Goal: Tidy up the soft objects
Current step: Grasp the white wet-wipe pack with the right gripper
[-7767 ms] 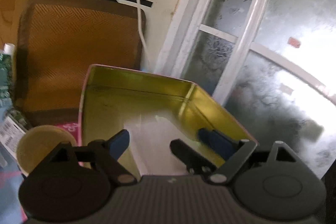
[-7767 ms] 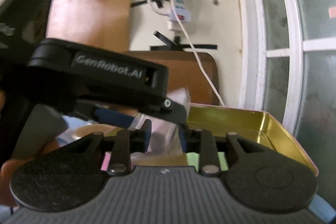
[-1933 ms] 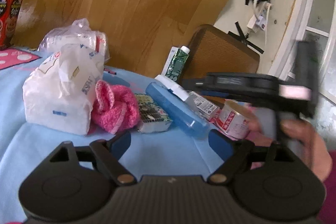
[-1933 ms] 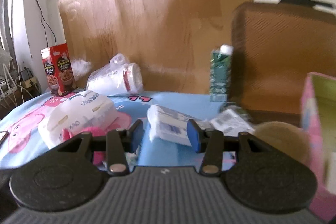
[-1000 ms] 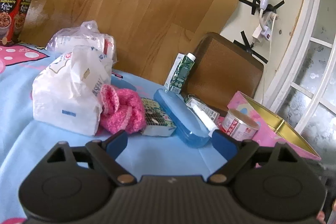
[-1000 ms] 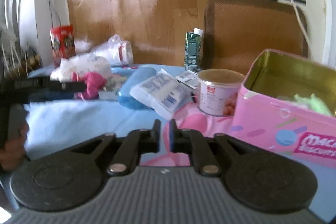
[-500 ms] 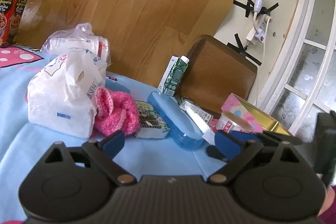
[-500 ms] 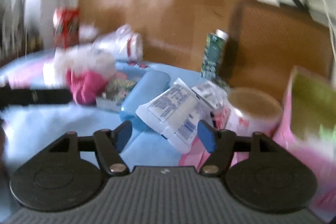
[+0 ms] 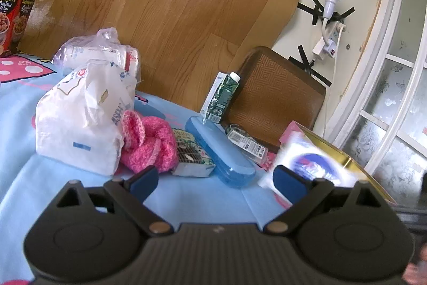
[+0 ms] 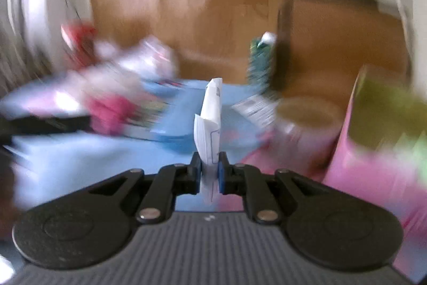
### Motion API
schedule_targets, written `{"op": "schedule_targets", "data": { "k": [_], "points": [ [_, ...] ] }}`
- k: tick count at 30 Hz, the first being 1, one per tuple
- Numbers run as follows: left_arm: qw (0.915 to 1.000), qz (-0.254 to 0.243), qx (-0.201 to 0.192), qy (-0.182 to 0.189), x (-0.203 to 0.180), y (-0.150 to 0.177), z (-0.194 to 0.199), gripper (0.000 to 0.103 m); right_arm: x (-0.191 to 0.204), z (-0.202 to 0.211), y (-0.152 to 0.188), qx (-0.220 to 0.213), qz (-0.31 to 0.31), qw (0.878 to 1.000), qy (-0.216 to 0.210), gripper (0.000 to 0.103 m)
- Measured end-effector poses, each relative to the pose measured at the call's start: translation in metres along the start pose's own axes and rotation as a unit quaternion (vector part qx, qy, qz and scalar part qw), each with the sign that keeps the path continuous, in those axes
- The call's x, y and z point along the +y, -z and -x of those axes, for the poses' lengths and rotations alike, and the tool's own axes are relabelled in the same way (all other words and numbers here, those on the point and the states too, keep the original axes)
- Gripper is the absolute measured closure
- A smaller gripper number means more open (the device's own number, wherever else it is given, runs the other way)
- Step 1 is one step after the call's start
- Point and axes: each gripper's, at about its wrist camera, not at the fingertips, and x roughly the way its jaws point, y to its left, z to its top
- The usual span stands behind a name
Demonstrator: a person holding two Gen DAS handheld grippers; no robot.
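Blue cloth [image 9: 66, 178]: covers the desk, with a wooden board [image 9: 160, 4] standing behind it.
Right gripper [image 10: 209, 175]: was wide open half a second ago; now squeezed tight on the white packet [image 10: 209, 119].
White packet: off the desk now, lifted, near the pink tin [image 10: 373, 172].
Left gripper [image 9: 216, 180]: wide open as before, holding nothing.
Pink knit thing [image 9: 149, 143]: same spot, touching the white bag [image 9: 80, 124].
Right view: very blurry.

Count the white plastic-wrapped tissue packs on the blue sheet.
2: a large pack beside the pink knit item, and another behind it against the wood panel. Others may be hidden.
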Motion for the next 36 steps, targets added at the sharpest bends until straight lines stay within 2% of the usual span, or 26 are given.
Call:
{"op": "schedule_targets", "data": {
  "k": [2,3,4,5,6,7,8,9,10,11,13,15,23,36],
  "points": [
    [1.0,0.003,0.001,0.0,0.001,0.0,0.0,0.006,-0.019,0.027,0.009,0.0,-0.088,0.991,-0.103,0.087],
    [1.0,0.005,0.002,0.0,0.001,0.0,-0.001,0.006,-0.025,0.037,0.016,0.005,-0.114,0.984,-0.139,0.086],
    [1.0,0.006,0.005,0.0,0.002,0.0,-0.001,0.006,-0.029,0.043,0.023,0.008,-0.128,0.98,-0.156,0.082],
    [1.0,0.007,0.007,0.0,0.002,-0.001,-0.002,0.006,-0.033,0.05,0.031,0.01,-0.13,0.98,-0.152,0.079],
    [0.9999,0.007,0.008,-0.002,0.002,0.0,-0.002,0.006,-0.033,0.053,0.036,0.009,-0.116,0.986,-0.12,0.07],
    [0.9999,0.007,0.008,-0.003,0.002,0.0,-0.002,0.006,-0.032,0.055,0.041,0.011,-0.094,0.993,-0.065,0.062],
    [0.9999,0.007,0.008,-0.004,0.002,0.0,-0.002,0.006,-0.032,0.055,0.045,0.008,-0.077,0.997,-0.005,0.049],
    [0.9999,0.006,0.008,-0.006,0.002,0.0,-0.002,0.006,-0.035,0.055,0.049,0.002,-0.07,0.997,0.042,0.047],
    [0.9999,0.006,0.008,-0.008,0.002,0.0,-0.002,0.006,-0.04,0.055,0.052,-0.004,-0.076,0.995,0.067,0.047],
    [0.9999,0.006,0.009,-0.008,0.002,0.0,-0.002,0.006,-0.049,0.056,0.055,-0.009,-0.098,0.993,0.072,0.047],
    [0.9999,0.006,0.01,-0.009,0.002,0.0,-0.003,0.006,-0.068,0.057,0.059,-0.015,-0.159,0.986,0.047,0.047],
    [0.9999,0.005,0.012,-0.01,0.002,0.0,-0.003,0.006,-0.074,0.057,0.061,-0.023,-0.176,0.983,0.044,0.047],
    [0.9998,0.001,0.02,-0.008,0.0,0.0,-0.006,0.006,-0.062,0.05,0.057,-0.021,-0.138,0.989,0.051,0.043],
    [0.9997,0.0,0.025,-0.003,0.0,0.0,-0.008,0.006,-0.052,0.052,0.058,-0.029,-0.117,0.991,0.056,0.043]
  ]
}}
